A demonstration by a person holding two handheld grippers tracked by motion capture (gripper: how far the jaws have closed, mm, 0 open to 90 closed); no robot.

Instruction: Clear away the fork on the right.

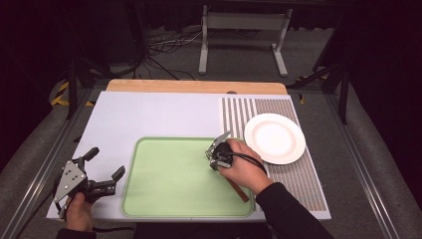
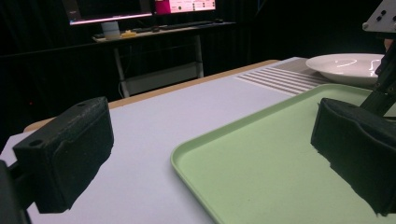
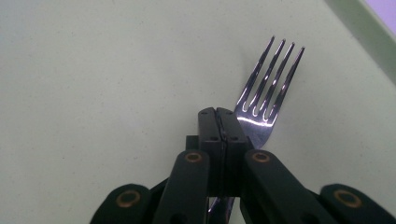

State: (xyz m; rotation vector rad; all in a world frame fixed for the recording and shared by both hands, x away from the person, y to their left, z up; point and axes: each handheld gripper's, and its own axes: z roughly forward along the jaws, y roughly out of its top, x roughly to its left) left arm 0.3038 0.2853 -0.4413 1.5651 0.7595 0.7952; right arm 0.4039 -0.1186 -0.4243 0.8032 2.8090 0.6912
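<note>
- Fork (image 3: 268, 93), pinched at its neck in the right claw (image 3: 219, 122), hangs over the pale green tray (image 1: 149, 199), tines pointing away from the claw toward roughly one o'clock in the right gripper view.
- From above, the right claw (image 1: 215, 152) sits at about three o'clock on the tray, near its right edge; what looks like the fork's brown handle (image 1: 240, 191) pokes out below the person's hand toward five o'clock.
- The right jaws are pressed fully together on the metal, with no gap showing between the pads.
- The left claw (image 1: 104, 172) waits at nine o'clock, just off the tray's left rim over the white worktop (image 1: 159, 112), jaws spread wide and gripping nothing.
- A white plate (image 1: 274, 138) stands empty at about two o'clock from the fork, on a striped mat (image 1: 298, 174), well apart from the tray's centre.
- The step in hand appears to be carrying the fork. Doing it well likely means keeping the pinch firm, since the neck is narrow and smooth and could pivot between the pads.
- Keeping the tines level and lifted clear of the tray's raised rim would spare a snag.
- The left claw looks best left parked where it is, outside the path.
</note>
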